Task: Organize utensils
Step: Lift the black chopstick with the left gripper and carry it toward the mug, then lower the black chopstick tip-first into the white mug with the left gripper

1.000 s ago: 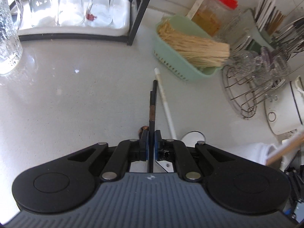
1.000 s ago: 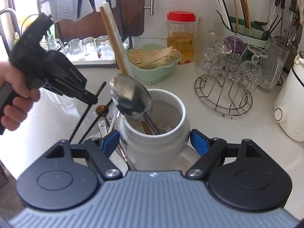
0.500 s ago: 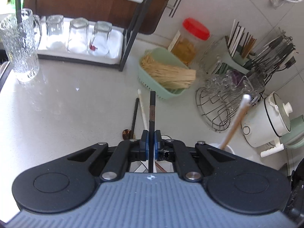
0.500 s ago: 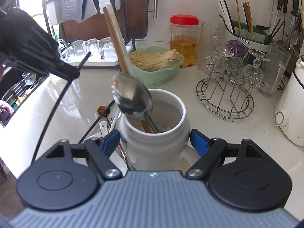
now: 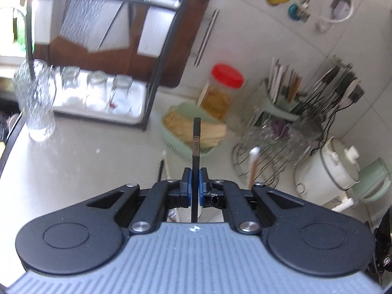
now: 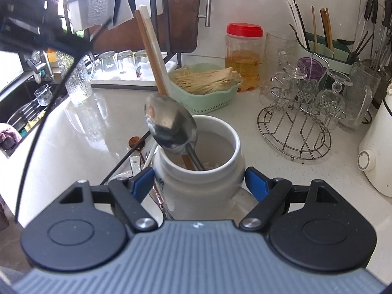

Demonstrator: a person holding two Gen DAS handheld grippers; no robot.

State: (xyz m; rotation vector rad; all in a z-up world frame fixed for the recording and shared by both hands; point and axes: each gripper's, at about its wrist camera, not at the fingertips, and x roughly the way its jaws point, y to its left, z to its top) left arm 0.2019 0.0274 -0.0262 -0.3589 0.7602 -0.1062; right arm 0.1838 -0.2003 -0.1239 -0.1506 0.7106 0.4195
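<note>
Left tool (image 5: 194, 186) is clamped on our black chopstick (image 5: 196, 144), lifted above the surface (image 5: 85, 161). Our right tool (image 6: 198, 181) gapes wide around the white jar (image 6: 196, 178) holding a spoon (image 6: 171, 127); more utensils (image 6: 137, 156) lie beside it.

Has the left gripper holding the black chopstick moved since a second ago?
Yes. In the right wrist view the left gripper has risen up and away, left of the white crock, lifting the black chopstick.
</note>
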